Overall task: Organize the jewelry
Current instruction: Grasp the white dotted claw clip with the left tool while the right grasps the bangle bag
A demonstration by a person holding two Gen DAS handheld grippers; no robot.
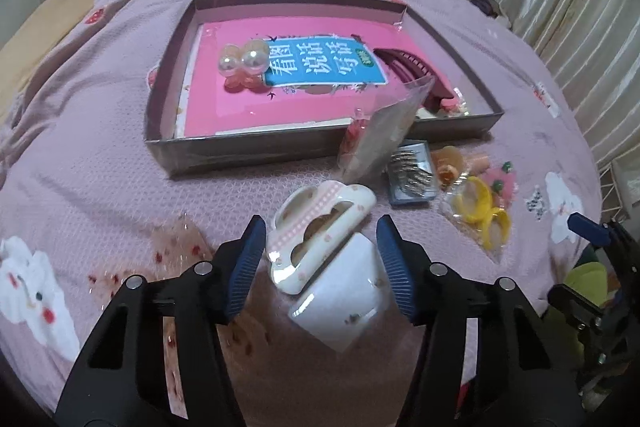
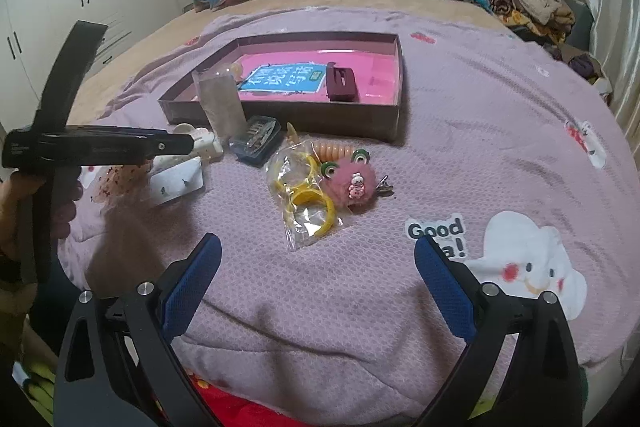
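Right wrist view, blanket (image 2: pixel 480 147) patch (image 2: pixel 436 235) reading "Good"

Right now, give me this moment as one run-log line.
left gripper: open, straddling white hair claw | right gripper: open, empty, over blanket | tray: holds maroon clip

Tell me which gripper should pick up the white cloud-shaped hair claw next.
Left. The left gripper is open with the white hair claw right between its jaws. The right gripper is open over bare blanket, well short of it.
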